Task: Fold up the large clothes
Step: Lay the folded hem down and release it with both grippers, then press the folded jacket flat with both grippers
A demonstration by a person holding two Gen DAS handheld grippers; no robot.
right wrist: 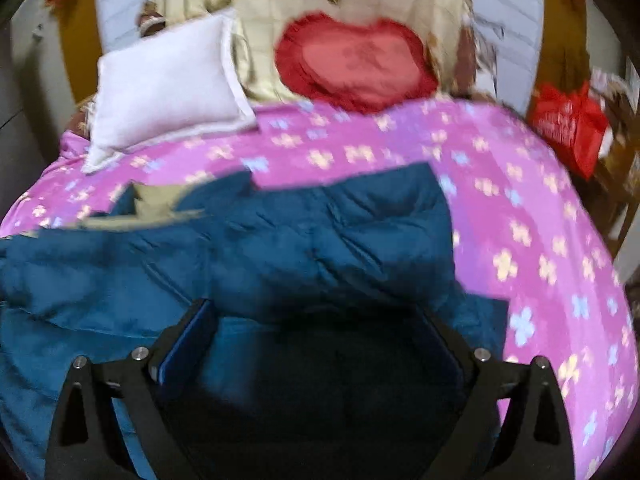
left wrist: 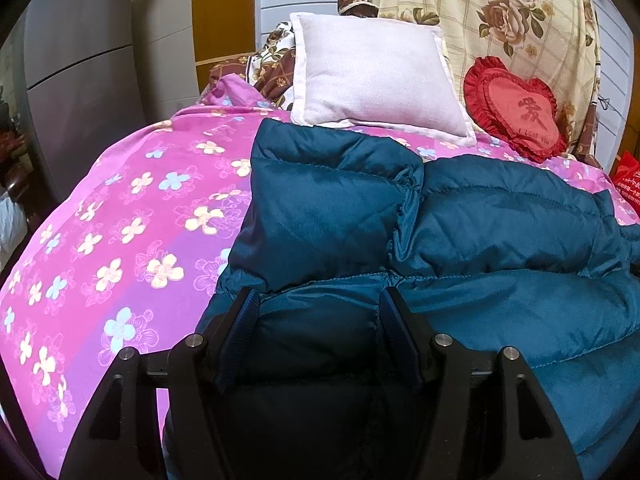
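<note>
A teal quilted down jacket (left wrist: pixel 480 216) lies on a bed with a pink flowered cover (left wrist: pixel 132 216). One part of it, a sleeve or flap (left wrist: pixel 328 200), is folded over its left side. My left gripper (left wrist: pixel 316 300) sits at the jacket's near edge with padded fabric bulging between its fingers. In the right wrist view the jacket (right wrist: pixel 280 240) shows blurred, with a tan lining patch (right wrist: pixel 156 204) at its far left. My right gripper (right wrist: pixel 316 308) stands wide apart over the jacket's near right part, with dark fabric between the fingers.
A white pillow (left wrist: pixel 372 76) and a red heart cushion (left wrist: pixel 516 108) lean at the head of the bed against a cream flowered quilt (left wrist: pixel 500 12). A red bag (right wrist: pixel 568 124) stands beside the bed on the right. Grey wardrobe doors (left wrist: pixel 80 60) are at left.
</note>
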